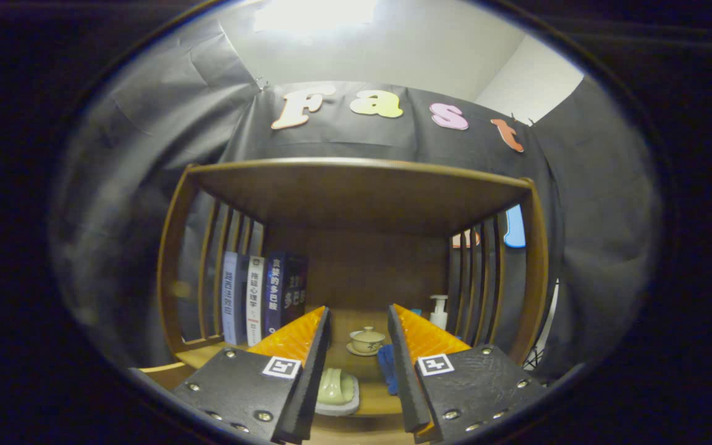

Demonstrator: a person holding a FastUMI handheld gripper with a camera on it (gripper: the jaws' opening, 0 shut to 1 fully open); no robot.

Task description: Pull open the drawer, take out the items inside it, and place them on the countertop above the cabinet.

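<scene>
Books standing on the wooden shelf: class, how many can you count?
3, upright side by side at the shelf's left end, beyond the open gripper: a pale book, a white book, a dark blue book. Others may be hidden.

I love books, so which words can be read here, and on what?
"贪婪的多巴胺": spine of the dark blue book.
"拖延心理学": spine of the white book.
Spines of the pale purple book and the black book: too blurred.
The gripper, open, holding nothing: square code marks, no words.
</scene>
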